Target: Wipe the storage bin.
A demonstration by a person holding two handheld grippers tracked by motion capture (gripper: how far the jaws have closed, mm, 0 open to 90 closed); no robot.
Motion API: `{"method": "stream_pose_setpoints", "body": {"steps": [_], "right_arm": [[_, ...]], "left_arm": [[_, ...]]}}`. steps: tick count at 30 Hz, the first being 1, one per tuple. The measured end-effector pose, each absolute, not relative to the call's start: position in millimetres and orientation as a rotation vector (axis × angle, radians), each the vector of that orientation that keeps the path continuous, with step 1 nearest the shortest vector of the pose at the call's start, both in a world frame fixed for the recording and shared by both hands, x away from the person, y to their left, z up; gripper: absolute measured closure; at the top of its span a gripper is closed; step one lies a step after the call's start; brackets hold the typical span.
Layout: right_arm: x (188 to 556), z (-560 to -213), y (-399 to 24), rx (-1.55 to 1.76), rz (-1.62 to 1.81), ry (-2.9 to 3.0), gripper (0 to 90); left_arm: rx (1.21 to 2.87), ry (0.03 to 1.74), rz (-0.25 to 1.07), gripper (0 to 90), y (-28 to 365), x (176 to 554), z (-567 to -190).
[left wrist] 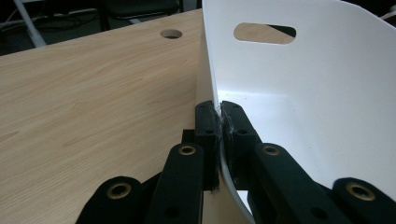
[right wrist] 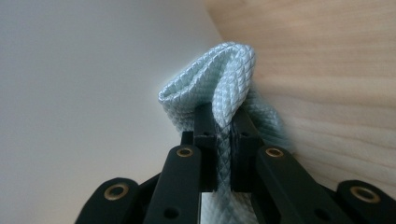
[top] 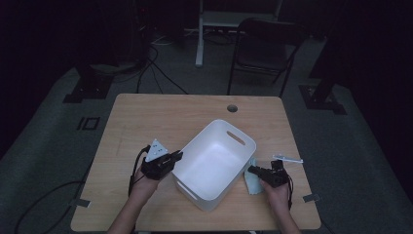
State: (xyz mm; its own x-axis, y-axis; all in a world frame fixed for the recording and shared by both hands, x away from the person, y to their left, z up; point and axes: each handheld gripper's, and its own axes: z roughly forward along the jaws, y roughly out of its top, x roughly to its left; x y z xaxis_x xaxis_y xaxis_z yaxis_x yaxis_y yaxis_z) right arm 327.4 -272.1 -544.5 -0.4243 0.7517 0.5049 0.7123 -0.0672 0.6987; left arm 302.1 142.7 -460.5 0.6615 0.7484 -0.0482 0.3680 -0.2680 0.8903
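A white plastic bin (top: 214, 163) with slot handles sits on the wooden table (top: 146, 117), turned at an angle. My left gripper (top: 176, 156) is shut on the bin's left wall; in the left gripper view the thin white wall (left wrist: 212, 70) runs between the pinched jaws of the left gripper (left wrist: 219, 112). My right gripper (top: 252, 170) is at the bin's right side, shut on a pale blue quilted cloth (top: 253, 181). In the right gripper view the folded cloth (right wrist: 224, 74) bulges above the right gripper (right wrist: 223, 116), next to the bin's outer wall (right wrist: 84, 93).
A small white flat object (top: 287, 159) lies on the table to the right of the bin. A round cable hole (top: 232, 107) is near the table's far edge. A dark chair (top: 265, 48) and stand legs are on the floor beyond.
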Motion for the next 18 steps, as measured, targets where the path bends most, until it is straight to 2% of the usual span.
{"method": "stream_pose_setpoints", "body": {"steps": [7, 10, 18], "right_arm": [[301, -495, -264, 1.425, 1.722, 2.052, 83.9], [295, -484, -262, 1.377, 1.763, 2.043, 83.8], [300, -498, -264, 1.44, 1.715, 2.068, 83.8]], "left_arm": [[1.883, 0.89, 0.501, 86.1, 139, 302, -461], [1.886, 0.891, 0.501, 86.1, 139, 302, -461], [1.893, 0.884, 0.504, 86.2, 136, 303, -461]]}}
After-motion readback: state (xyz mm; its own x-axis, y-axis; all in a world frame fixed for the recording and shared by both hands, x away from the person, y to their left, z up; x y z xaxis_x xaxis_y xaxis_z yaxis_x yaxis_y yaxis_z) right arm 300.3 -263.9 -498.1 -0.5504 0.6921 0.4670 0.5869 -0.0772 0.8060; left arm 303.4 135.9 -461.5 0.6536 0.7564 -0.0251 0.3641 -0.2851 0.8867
